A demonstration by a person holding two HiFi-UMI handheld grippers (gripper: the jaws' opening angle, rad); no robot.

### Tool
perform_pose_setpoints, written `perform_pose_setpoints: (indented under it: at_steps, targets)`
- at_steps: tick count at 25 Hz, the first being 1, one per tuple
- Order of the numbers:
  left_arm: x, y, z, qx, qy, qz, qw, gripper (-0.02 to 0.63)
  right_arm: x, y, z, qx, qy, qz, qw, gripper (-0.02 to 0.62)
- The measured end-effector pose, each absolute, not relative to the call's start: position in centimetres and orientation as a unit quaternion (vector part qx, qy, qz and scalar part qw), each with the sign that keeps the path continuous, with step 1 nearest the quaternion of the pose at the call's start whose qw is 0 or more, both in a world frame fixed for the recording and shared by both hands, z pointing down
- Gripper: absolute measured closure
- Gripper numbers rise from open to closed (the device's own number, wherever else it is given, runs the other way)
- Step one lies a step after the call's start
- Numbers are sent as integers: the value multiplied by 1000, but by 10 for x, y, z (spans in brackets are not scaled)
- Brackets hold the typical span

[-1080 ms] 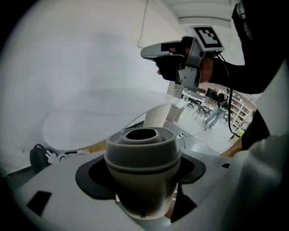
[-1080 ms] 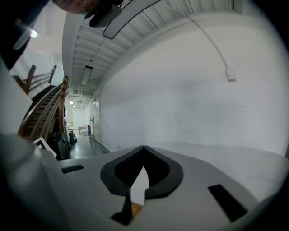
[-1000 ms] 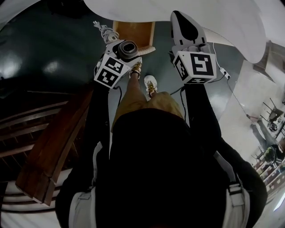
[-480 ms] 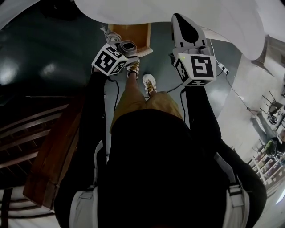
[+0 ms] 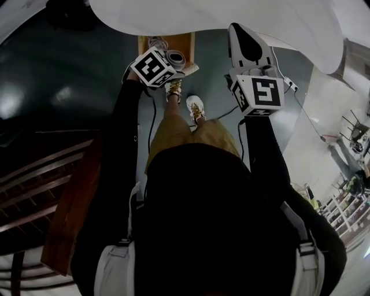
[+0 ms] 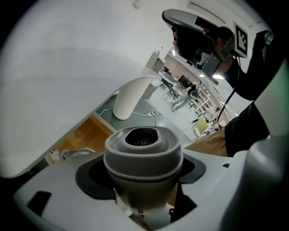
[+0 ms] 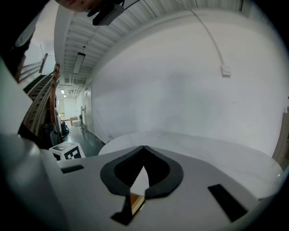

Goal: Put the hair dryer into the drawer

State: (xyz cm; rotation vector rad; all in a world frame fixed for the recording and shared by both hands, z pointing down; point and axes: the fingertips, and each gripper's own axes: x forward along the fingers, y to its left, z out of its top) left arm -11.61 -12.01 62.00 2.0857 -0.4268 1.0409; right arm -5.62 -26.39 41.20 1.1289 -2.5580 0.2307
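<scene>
The grey hair dryer (image 5: 176, 58) is gripped in my left gripper (image 5: 169, 62), which is shut on its barrel. It hangs over the front edge of the open wooden drawer (image 5: 180, 41) under the white table. In the left gripper view the dryer's round nozzle (image 6: 143, 151) fills the space between the jaws, and the drawer's wooden floor (image 6: 86, 133) lies just beyond. The dryer's white cord and plug (image 6: 67, 154) lie in the drawer. My right gripper (image 5: 237, 28) is held up to the right, shut with nothing in it; in its own view the right gripper (image 7: 143, 148) faces a white wall.
The white tabletop (image 5: 231, 14) overhangs the drawer. A white table leg (image 6: 131, 97) stands behind it. The person's legs and shoes (image 5: 195, 108) are just below the drawer. Dark wooden stairs (image 5: 63, 191) lie at left, and cables (image 5: 289, 87) trail over the floor at right.
My left gripper has carried the hair dryer forward and to the right, from beside the drawer's front to over it. The right gripper has hardly moved.
</scene>
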Motion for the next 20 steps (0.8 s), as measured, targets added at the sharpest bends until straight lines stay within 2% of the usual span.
perform_pose_setpoints:
  at_steps: [20]
  targets:
    - [-125,-154,670,815,-180,452,316,225,-42,-260,419,427,-879,92,193,572]
